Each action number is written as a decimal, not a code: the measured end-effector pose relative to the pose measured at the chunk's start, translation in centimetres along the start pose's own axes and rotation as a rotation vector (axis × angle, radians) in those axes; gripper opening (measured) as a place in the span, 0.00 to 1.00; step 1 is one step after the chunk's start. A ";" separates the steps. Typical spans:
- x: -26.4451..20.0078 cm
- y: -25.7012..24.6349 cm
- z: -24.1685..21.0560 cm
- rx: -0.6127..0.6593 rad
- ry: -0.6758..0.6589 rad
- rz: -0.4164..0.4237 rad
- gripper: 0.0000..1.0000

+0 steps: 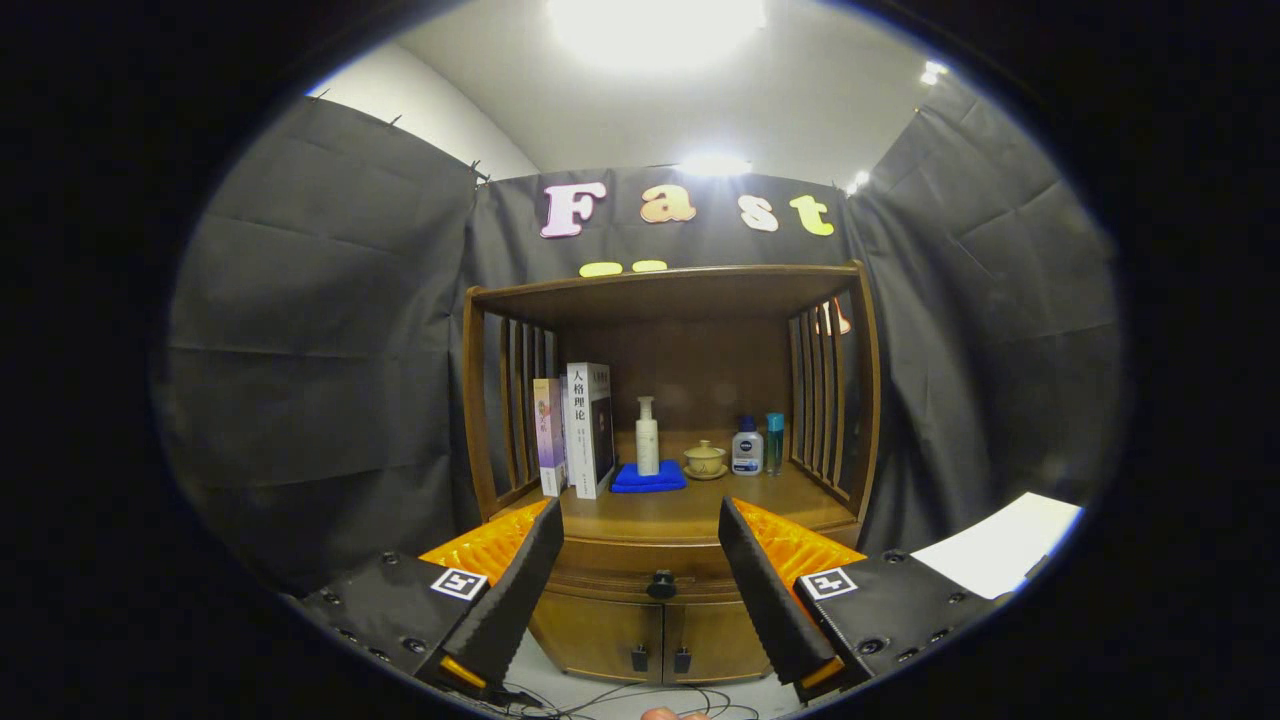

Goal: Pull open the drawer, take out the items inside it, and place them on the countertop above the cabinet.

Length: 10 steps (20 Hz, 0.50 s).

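**Drawer shut, knob dead ahead between the open fingers**

Tool (640, 570): your fingers are spread wide and hold nothing. They hang well short of the cabinet (668, 480).

Drawer (640, 560): shut, directly under the front edge of the surface (680, 510). Its long axis runs side to side across your line of sight. Both of its ends are covered by your fingers.

Knob (661, 584): dark and round, at the middle of the drawer front. It lies straight beyond the tool, in the gap between the two fingers and a touch nearer the right one. In my judgement the coming move turns on this: go straight forward, shift slightly right to centre the knob, and close on it before pulling back toward yourself.

Doors (660, 635): two, below the drawer, each with a small dark handle by the centre seam. Do not mistake these for the knob.

On the surface, toward its back edge: books (578, 430) at the left, a pump bottle (647, 436) standing on a blue cloth (648, 478), a lidded cup (705, 459), and two small bottles (757, 444) at the right. The front edge is bare, so there is room to set things down there.

Hidden: the drawer's contents, since it is closed. How many items are inside, or what kind, cannot be told.
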State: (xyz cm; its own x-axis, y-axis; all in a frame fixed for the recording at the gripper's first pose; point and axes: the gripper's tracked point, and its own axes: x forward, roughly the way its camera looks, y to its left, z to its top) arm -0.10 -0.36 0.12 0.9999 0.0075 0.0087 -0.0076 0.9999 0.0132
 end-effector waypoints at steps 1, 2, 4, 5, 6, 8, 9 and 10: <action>-0.1 0.0 -0.1 0.001 0.000 -0.002 0.98; -0.2 -0.2 0.0 0.001 -0.002 -0.004 0.98; -0.1 -0.4 0.0 0.002 -0.003 -0.007 0.98; 0.0 -0.5 -0.2 0.002 0.000 -0.007 0.98; -0.1 -0.5 -0.3 0.001 0.002 -0.008 0.98; -0.1 -0.7 -0.7 0.000 0.007 -0.014 0.98; 0.0 -1.0 -0.8 0.001 0.011 -0.016 0.98; 0.2 -1.1 -1.0 0.004 0.016 -0.017 0.98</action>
State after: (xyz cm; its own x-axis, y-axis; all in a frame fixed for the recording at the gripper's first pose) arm 0.10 -1.41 -0.84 0.9999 -0.0093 -0.0072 0.0094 0.9998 0.0175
